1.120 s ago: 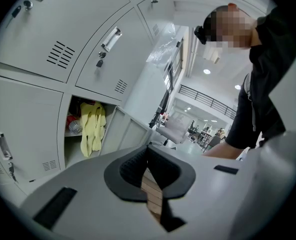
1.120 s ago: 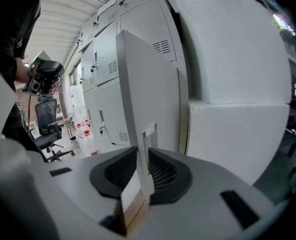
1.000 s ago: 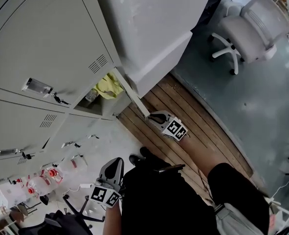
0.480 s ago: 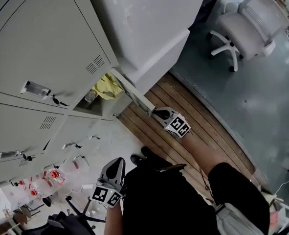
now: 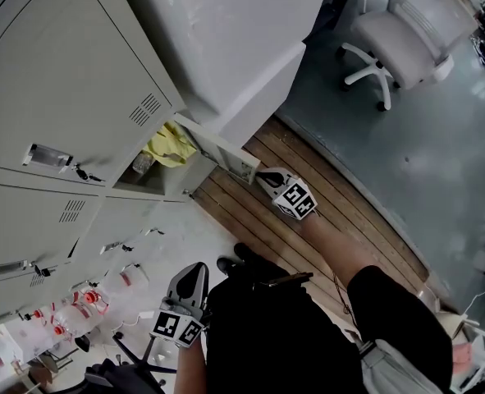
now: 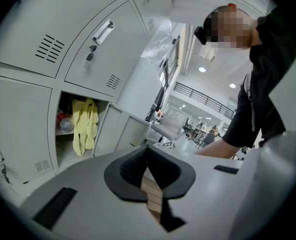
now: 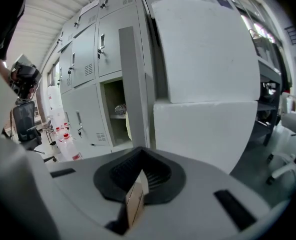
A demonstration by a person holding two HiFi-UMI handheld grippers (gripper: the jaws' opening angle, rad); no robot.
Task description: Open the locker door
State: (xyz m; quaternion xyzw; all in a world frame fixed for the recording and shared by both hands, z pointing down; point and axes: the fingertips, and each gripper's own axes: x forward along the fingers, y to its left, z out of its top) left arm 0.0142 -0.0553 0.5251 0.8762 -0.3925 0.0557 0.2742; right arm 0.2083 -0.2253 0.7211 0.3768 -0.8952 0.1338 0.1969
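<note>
A bank of grey lockers (image 5: 53,72) fills the left of the head view, with two big white blocks (image 5: 226,31) stacked just to its right. Beyond them lies a grey floor (image 5: 423,162), and a strip of wooden planks (image 5: 340,212) runs between the blocks and that floor. The person, in dark clothes (image 5: 267,335), stands at the near end of the planks, and a white chair (image 5: 410,27) sits well apart on the grey floor. One locker is open: its door (image 5: 220,149) is swung out from the frame and stands edge-on to the head camera, along the foot of the blocks (the other doors in view are closed). A yellow cloth (image 5: 164,144) hangs in the open compartment. The right gripper (image 5: 263,176) reaches out low, its tips just at the door's free edge; whether they touch it cannot be told. Its own view shows the jaws pressed together with nothing between them and the door just ahead. The left gripper (image 5: 196,273) is near the person's body, well apart from the door, its jaws likewise together and empty. Red-capped bottles (image 5: 66,318) stand at the foot of the lockers, and a clear bottle (image 5: 141,163) lies on the shelf beside the cloth
</note>
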